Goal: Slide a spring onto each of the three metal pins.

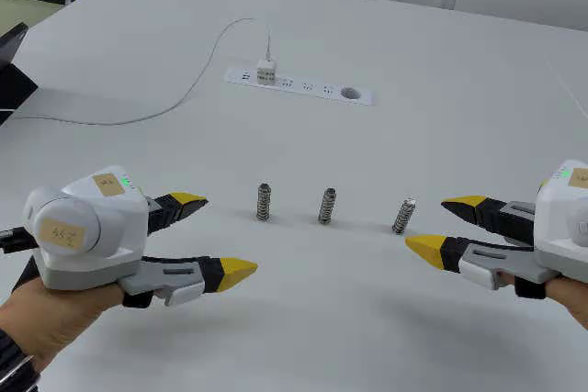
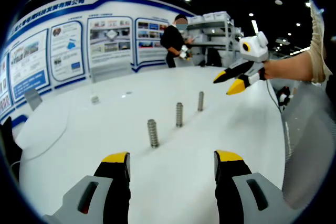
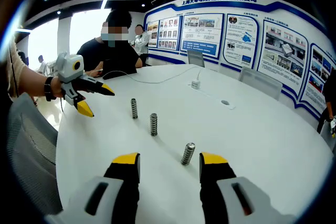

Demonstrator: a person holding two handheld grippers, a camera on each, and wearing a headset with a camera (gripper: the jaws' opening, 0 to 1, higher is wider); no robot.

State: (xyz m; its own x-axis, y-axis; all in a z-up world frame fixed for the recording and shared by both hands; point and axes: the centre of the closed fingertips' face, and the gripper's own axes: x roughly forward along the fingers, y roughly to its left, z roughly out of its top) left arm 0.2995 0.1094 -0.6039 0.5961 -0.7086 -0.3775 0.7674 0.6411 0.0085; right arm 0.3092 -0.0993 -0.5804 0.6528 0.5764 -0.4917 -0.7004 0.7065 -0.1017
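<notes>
Three springs are standing in a row on the white bench (image 1: 367,328) — the left spring (image 1: 264,201) and middle spring (image 1: 327,206) upright, the right spring (image 1: 404,216) leaning slightly. The left gripper (image 1: 223,234) and right gripper (image 1: 432,222) are flanking the row, well apart from it — jaws gaping wide, gripping nothing. A power strip (image 1: 303,85) is lying farther back.

The springs (image 1: 328,206) are silver-grey, the table (image 1: 322,319) and power strip (image 1: 303,85) white.
</notes>
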